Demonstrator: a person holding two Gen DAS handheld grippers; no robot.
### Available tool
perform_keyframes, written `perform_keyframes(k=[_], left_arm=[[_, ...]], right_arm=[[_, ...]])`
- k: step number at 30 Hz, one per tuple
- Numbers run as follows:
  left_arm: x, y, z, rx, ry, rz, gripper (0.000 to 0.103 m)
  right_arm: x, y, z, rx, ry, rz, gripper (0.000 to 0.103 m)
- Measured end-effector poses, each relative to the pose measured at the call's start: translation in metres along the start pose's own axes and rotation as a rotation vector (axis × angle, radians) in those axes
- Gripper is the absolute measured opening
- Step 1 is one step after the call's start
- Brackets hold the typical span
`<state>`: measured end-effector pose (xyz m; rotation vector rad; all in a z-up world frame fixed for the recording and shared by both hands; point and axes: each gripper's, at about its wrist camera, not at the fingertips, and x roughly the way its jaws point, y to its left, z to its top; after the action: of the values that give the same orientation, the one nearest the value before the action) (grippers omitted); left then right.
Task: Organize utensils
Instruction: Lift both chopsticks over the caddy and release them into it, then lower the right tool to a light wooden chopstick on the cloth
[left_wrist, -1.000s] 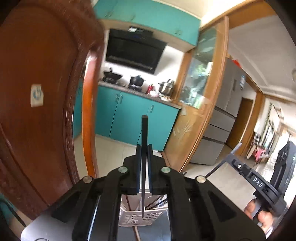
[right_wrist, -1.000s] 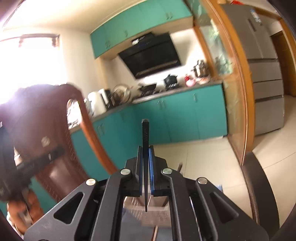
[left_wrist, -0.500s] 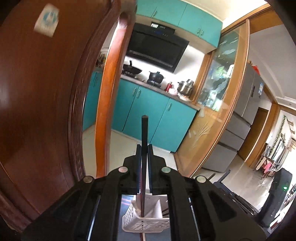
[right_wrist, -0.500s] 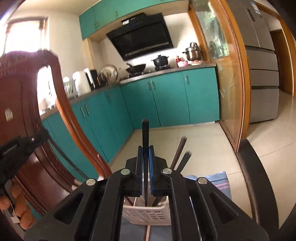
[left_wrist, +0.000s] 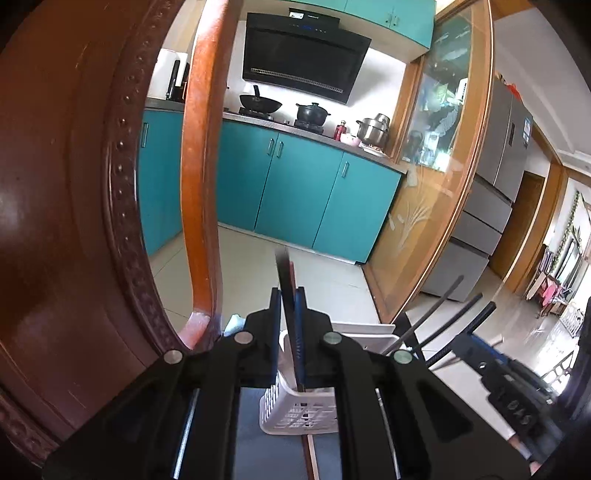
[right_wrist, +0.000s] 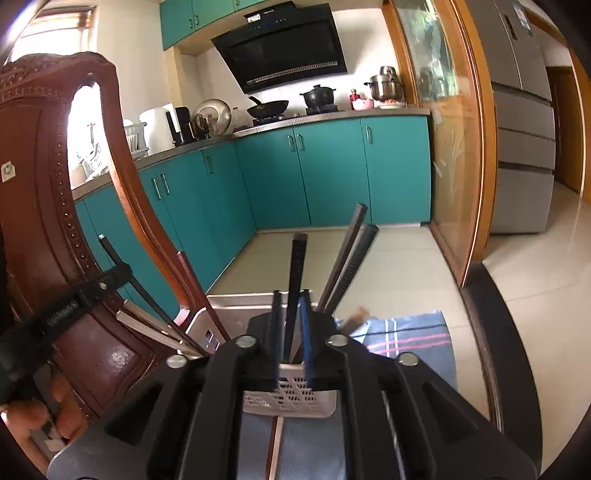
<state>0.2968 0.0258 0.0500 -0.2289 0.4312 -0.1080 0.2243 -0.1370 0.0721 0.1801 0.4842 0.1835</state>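
A white perforated utensil basket (left_wrist: 299, 413) stands on the table below both grippers; it also shows in the right wrist view (right_wrist: 291, 397). My left gripper (left_wrist: 287, 325) has opened a little; a black chopstick (left_wrist: 285, 280) leans loosely between its fingers with its lower end in the basket. My right gripper (right_wrist: 291, 321) has its fingers slightly apart around another black chopstick (right_wrist: 297, 266) that stands in the basket. Several dark utensils (right_wrist: 349, 254) lean in the basket to the right.
A carved wooden chair back (left_wrist: 74, 206) rises close at the left, also in the right wrist view (right_wrist: 40, 206). A blue striped cloth (right_wrist: 410, 336) lies right of the basket. Teal kitchen cabinets (left_wrist: 295, 192) and a glass partition (left_wrist: 432, 206) stand beyond.
Both grippers came down over the basket and opened slightly. The chopsticks, earlier clamped upright, now lean loosely with their ends in the basket.
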Motion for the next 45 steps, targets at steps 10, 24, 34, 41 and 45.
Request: perform_keyframes(k=[10, 24, 34, 41, 45], left_arm=[[-0.016, -0.024, -0.015, 0.155, -0.055, 0.068, 0.050], [-0.043, -0.004, -0.022, 0.118, -0.078, 0.118, 0.065], [-0.041, -0.003, -0.033, 0.153, -0.019, 0.140, 0.068], [-0.037, -0.001, -0.039, 0.176, 0.025, 0.156, 0.068], [-0.037, 0.002, -0.035, 0.172, 0.028, 0.162, 0.068]], right_arm=[[-0.050, 0.005, -0.010, -0.130, -0.127, -0.004, 0.042], [-0.032, -0.003, -0.057, -0.118, 0.087, 0.174, 0.043], [0.077, 0.026, -0.173, -0.122, 0.651, 0.089, 0.033], [0.072, 0.030, -0.177, -0.026, 0.648, 0.155, 0.006], [0.048, 0.025, -0.161, 0.031, 0.570, 0.216, 0.006]])
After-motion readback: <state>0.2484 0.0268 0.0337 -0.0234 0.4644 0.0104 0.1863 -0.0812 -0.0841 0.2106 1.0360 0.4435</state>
